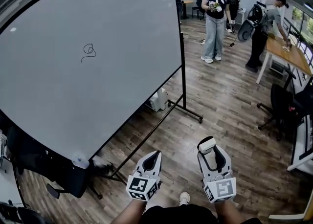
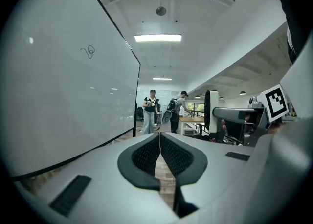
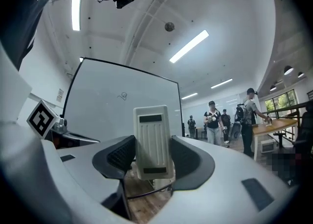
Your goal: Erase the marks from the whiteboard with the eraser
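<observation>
A large whiteboard [image 1: 98,56] on a wheeled stand fills the left of the head view, with a small black squiggle mark [image 1: 88,51] near its middle. The mark [image 2: 88,51] also shows in the left gripper view, and the mark [image 3: 123,96] shows faintly in the right gripper view. My right gripper [image 1: 211,150] is shut on a white eraser [image 3: 152,142], held upright between the jaws, well short of the board. My left gripper [image 1: 152,159] is shut with nothing in it, low beside the right one. Both hover over the wood floor.
The board's black stand legs [image 1: 188,113] run across the floor ahead. A person [image 1: 215,20] stands beyond the board; another person [image 1: 264,32] leans at a wooden table [image 1: 288,54]. A black chair [image 1: 283,108] stands right. Dark chairs [image 1: 44,167] crowd the lower left.
</observation>
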A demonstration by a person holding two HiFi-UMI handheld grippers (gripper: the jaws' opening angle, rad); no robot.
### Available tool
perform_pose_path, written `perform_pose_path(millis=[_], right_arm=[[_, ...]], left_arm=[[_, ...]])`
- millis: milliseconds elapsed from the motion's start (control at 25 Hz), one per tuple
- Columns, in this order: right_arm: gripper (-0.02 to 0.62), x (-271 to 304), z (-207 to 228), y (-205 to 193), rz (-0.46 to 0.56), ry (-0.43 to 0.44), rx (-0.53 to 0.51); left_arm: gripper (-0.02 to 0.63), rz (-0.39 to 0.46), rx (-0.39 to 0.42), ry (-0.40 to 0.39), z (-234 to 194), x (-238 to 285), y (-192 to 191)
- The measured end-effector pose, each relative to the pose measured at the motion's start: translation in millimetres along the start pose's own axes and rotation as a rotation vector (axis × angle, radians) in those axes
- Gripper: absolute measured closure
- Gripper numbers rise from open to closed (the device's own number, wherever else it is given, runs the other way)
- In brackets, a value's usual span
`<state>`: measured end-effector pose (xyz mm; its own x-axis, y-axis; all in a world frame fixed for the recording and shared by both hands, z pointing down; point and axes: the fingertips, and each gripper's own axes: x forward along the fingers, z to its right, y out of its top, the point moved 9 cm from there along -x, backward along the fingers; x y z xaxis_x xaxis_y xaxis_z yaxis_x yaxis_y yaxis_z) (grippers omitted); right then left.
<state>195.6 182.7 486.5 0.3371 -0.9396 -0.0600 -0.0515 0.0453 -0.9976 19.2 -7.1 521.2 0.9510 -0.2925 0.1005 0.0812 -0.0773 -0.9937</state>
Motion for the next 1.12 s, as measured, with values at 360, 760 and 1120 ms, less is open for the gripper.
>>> perform_pose_path(millis=[360, 760, 1120], right_arm=[[0.347, 70, -9, 4, 0.007, 0.191, -0.029], [0.347, 181, -69, 29, 0.063, 0.424, -0.002], [0.347, 291, -151, 79, 0.163, 0.523, -0.014]], left_arm=[[0.584, 0.032, 0.035, 0.189, -45, 4, 13], [0.584, 0.102, 0.067, 0.342, -126, -3, 42], [0.584, 0.205, 0.13, 0.509, -224, -28, 104]])
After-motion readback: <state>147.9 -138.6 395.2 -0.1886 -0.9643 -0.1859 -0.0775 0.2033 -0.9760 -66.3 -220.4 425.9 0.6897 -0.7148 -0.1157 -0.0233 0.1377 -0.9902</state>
